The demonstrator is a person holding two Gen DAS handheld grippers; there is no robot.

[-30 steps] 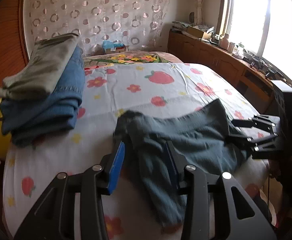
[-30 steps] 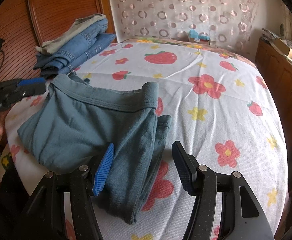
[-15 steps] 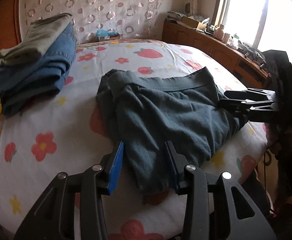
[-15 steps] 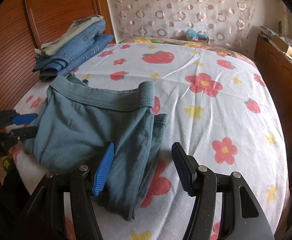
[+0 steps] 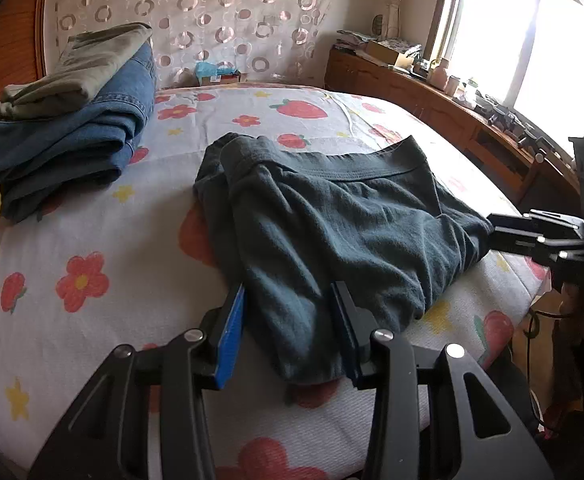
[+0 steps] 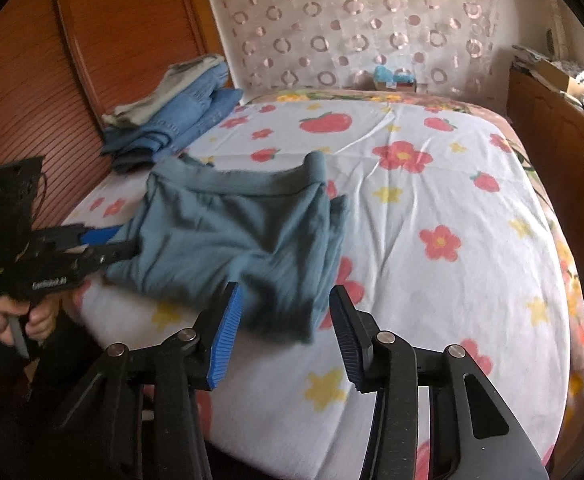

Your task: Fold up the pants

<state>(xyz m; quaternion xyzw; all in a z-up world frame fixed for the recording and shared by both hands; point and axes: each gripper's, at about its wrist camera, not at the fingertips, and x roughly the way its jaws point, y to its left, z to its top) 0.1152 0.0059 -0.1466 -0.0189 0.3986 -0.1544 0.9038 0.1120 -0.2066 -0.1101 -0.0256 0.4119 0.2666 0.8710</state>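
I see the pants (image 5: 332,220), dark blue-grey, lying crumpled near the front edge of the bed (image 5: 91,208), waistband toward the far side, legs bunched toward me.

Left gripper (image 5: 287,324): jaws part open, one on each side of the near hem of the pants. Cloth sits between the blue pads (image 5: 231,328) w/ gaps showing either side; no pinch seen. In the right wrist view the same gripper (image 6: 107,246) sits at the left edge of the pants, tips at the cloth, held by a hand (image 6: 15,316) low at the left.

Right gripper (image 6: 283,328): jaws closing, still apart. The lower right corner of the pants lies between them; pads not pressing on it. View is a bit blurred. In the left wrist view this gripper (image 5: 500,232) is at the right edge of the pants, tips touching or just beside the cloth; can't tell which.

Other items: a stack of folded clothes (image 5: 71,112) at the far left of the bed, jeans below, a khaki piece on top, well apart from the pants. Bedsheet is white w/ flower and strawberry print. Wood cabinet (image 5: 432,96) along the right wall under a window (image 5: 532,40). Patterned curtain (image 5: 211,12) at the far end.
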